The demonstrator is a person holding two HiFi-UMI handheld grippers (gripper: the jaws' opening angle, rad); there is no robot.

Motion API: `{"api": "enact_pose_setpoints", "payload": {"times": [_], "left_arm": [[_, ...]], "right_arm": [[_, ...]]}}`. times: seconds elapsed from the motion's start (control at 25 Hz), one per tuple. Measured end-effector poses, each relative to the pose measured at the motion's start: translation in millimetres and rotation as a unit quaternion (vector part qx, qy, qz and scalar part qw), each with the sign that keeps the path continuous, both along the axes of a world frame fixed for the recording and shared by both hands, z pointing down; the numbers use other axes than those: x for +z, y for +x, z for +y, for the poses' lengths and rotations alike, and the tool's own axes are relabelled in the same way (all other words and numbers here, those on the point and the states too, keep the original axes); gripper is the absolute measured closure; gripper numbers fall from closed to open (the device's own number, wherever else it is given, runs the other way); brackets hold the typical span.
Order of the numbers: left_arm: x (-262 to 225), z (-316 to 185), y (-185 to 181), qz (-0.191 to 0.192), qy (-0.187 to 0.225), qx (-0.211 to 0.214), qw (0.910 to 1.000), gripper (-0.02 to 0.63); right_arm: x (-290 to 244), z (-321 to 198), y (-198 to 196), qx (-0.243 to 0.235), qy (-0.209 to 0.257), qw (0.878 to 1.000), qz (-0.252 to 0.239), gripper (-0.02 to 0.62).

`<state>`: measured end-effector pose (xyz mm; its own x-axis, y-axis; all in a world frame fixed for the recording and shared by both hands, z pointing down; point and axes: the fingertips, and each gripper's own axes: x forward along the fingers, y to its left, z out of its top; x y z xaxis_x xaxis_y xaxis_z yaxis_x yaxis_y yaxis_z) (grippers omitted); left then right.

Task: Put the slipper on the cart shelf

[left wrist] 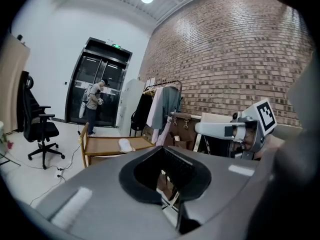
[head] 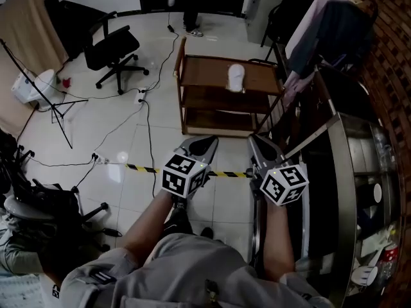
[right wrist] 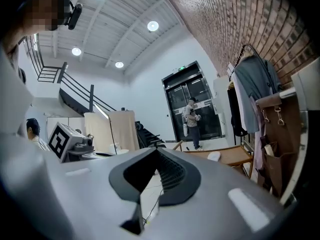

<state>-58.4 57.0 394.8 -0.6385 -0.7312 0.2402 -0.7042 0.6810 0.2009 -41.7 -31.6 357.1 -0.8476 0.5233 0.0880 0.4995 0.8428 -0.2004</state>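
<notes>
Head view — white slipper (head: 236,77) lies on top shelf of wooden cart (head: 205,72), well apart from both grippers. Left gripper (head: 200,146) and right gripper (head: 264,149) clenched on nothing — cubes (head: 184,174) carry black-and-white square markers.

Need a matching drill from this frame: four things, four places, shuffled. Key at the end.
1. white slipper
2. black office chair
3. yellow-and-black striped tape
4. hanging clothes

A. standing left of the brown wooden cart
B. on the cart's top shelf
C. on the rack right of the cart
D. stuck across the white floor, on the wearer's side of the cart

Pairs: 1-B, 2-A, 3-D, 4-C
</notes>
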Motion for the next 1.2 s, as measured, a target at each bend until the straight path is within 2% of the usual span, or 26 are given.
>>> {"api": "enact_pose_setpoints", "payload": {"times": [0.16,0.52,0.76,1.0,1.2], "left_arm": [[14,5,-57,-0.007,-0.019,0.009,0.9998,0.598],[28,23,-167,0.013,-0.010,0.051,0.9986,0.598],[41,30,-215,0.030,-0.009,0.064,0.9975,0.598],[54,18,-258,0.041,-0.008,0.062,0.9972,0.598],[72,-6,-296,0.040,-0.038,0.053,0.9971,0.598]], "right_arm": [[12,7,-50,0.017,0.004,1.000,0.016,0.595],[26,29,-152,0.070,0.010,0.997,0.040,0.595],[47,42,-196,0.082,0.005,0.995,0.061,0.595],[60,25,-242,0.086,-0.004,0.994,0.069,0.595],[84,-3,-287,0.083,-0.007,0.993,0.083,0.595]]}}
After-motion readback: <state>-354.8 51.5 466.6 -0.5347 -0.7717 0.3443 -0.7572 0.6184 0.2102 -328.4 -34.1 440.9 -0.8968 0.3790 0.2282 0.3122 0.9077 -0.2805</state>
